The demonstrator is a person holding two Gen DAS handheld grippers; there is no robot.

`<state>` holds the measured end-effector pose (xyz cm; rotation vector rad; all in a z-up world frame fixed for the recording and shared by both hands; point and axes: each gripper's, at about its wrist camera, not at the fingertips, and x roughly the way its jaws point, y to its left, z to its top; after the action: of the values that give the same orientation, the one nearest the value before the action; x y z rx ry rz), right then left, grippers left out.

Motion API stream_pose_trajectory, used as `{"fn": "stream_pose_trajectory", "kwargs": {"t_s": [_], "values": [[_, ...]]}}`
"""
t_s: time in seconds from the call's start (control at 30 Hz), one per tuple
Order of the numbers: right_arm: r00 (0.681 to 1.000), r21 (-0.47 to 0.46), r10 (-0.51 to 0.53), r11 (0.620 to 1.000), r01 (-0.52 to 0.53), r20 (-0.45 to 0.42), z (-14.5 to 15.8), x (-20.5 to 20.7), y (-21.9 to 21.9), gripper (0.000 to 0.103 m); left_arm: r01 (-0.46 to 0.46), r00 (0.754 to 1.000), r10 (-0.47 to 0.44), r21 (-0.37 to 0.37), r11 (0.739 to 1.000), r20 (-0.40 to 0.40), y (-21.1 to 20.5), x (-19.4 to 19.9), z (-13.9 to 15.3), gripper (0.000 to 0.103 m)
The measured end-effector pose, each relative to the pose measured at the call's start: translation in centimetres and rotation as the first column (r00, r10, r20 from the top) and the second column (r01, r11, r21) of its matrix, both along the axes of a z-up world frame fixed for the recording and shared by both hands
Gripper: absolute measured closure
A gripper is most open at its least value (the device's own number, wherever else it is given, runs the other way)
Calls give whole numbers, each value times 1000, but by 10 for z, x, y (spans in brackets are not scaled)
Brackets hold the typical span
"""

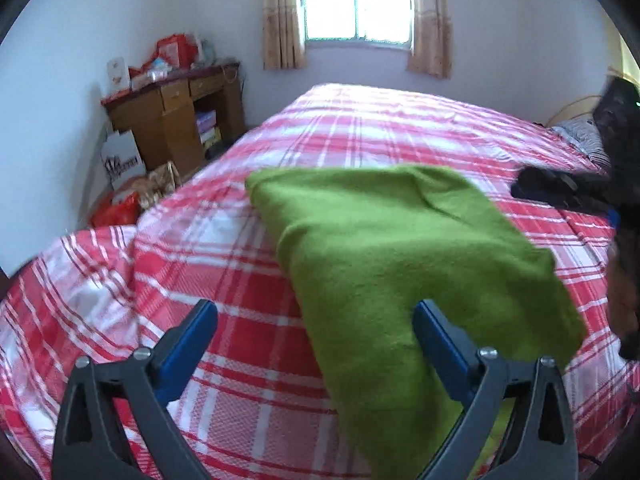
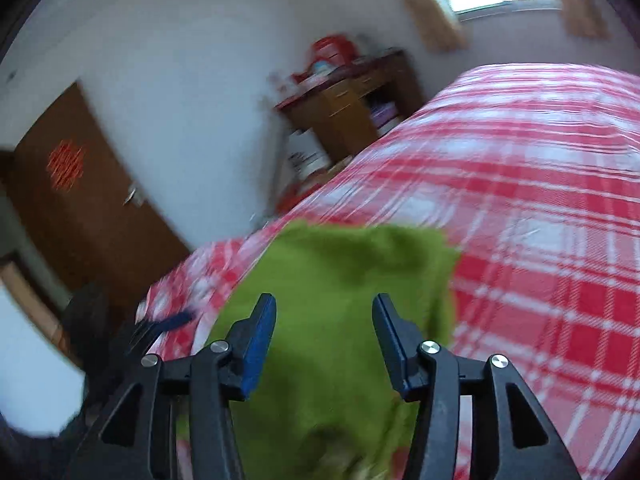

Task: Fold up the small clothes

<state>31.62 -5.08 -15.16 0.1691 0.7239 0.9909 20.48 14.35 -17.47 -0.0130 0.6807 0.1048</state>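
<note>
A green garment [image 1: 404, 248] lies folded on the red-and-white plaid bed [image 1: 224, 280]. My left gripper [image 1: 316, 312] stands wide open over the garment's near left edge. Its right finger [image 1: 436, 336] is above the cloth, its left finger [image 1: 188, 340] above the bedspread, and neither pad presses on anything. In the right wrist view the same garment [image 2: 340, 280] fills the space under my right gripper [image 2: 324, 304], which is open with both pads clear of the cloth. A blurred dark shape with a blue finger [image 2: 176, 320] at the lower left is the other gripper.
A wooden desk [image 1: 176, 120] piled with bags stands against the far left wall, with boxes and a red bag [image 1: 120, 208] on the floor beside the bed. A curtained window [image 1: 356, 4] is at the back. A brown door [image 2: 80, 208] is on the left. A striped pillow [image 1: 588, 140] lies far right.
</note>
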Motion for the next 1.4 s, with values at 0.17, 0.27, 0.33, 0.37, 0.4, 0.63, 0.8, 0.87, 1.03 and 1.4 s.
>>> {"fn": "stream_pose_trajectory", "kwargs": {"t_s": [0.17,0.27,0.33,0.37,0.4,0.63,0.8,0.87,1.03,1.4], "values": [[996,-117,37,992,-47,-84,-46,-10,17,51,-21,999,20,-46,999,-32,6,3,-14,0],[994,-63,20,998,-26,-105,-52,-6,9,51,-26,999,24,-41,999,-33,5,1,-10,0],[994,-62,-27,998,21,-108,-48,-11,3,51,-26,999,25,-28,999,-29,1,-5,-4,0],[994,-67,-56,997,50,-95,-43,-19,-2,51,-24,999,24,-17,1000,-26,-1,-8,-1,0],[994,-75,-77,995,71,-76,-38,-25,-4,51,-21,1000,21,-6,1000,-16,-4,-12,4,0],[973,-96,-196,973,208,122,9,-90,-19,46,13,995,-11,-24,1000,98,-9,-40,41,0],[936,-66,-247,960,271,251,42,-130,-31,34,49,982,-46,-9,999,185,-20,-59,72,0],[921,-60,-255,957,284,294,55,-142,-34,34,56,977,-53,-9,998,207,-22,-64,80,0],[901,-42,-266,954,297,342,71,-156,-38,34,63,969,-56,-18,998,242,-23,-72,90,0],[886,-28,-282,949,314,367,80,-176,-46,33,59,961,-52,-18,998,273,-23,-78,94,0]]}}
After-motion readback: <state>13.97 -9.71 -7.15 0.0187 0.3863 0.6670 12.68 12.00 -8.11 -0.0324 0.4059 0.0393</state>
